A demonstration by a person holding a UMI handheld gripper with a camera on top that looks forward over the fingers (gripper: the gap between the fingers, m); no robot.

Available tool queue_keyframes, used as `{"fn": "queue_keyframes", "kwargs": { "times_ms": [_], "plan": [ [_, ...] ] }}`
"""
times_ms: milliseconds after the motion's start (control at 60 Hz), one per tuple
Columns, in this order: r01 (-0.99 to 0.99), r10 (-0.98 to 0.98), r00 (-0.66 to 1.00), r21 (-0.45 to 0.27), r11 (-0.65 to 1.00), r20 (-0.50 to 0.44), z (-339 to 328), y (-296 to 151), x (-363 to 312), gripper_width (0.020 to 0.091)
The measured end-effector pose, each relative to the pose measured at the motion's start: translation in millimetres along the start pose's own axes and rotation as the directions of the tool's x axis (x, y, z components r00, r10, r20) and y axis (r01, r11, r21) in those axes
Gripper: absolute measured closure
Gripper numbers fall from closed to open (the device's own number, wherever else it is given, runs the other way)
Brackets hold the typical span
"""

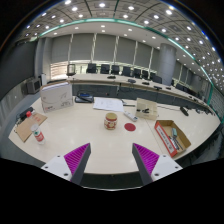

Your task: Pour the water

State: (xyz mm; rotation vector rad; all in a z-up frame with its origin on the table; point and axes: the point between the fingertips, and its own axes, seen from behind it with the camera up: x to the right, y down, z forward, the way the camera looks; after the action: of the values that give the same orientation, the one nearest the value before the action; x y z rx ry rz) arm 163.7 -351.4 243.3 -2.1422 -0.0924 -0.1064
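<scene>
No legible txt, labels or nos. anywhere.

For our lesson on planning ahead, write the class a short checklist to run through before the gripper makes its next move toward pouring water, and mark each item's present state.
1. Jaws open: ok. The gripper holds nothing; its pink pads stand well apart.
2. Cup in view: ok. A small cup stands upright on the table, beyond the jaws.
3. Path to the cup free: ok. Bare table lies between the jaws and the cup.
4. Red lid clear of the cup: ok. It lies flat beside the cup, apart from it.
5. Water source found: cannot tell. A bottle with a red cap stands far to one side; its contents are unclear.
6. Cup empty: cannot tell.
</scene>
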Motion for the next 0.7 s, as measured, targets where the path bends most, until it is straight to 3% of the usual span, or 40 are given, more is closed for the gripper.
{"fn": "queue_keyframes", "kwargs": {
  "times_ms": [267, 550, 700],
  "plan": [
    [0.046, -0.045, 0.996, -0.016, 0.999, 0.073, 1, 26, -88, 0.0246],
    [0.063, -0.052, 0.974, -0.042, 0.997, 0.221, 9, 63, -264, 0.0248],
    [0.057, -0.057, 0.962, 0.007, 0.998, 0.269, 30, 59, -357, 0.0242]
  ]
}}
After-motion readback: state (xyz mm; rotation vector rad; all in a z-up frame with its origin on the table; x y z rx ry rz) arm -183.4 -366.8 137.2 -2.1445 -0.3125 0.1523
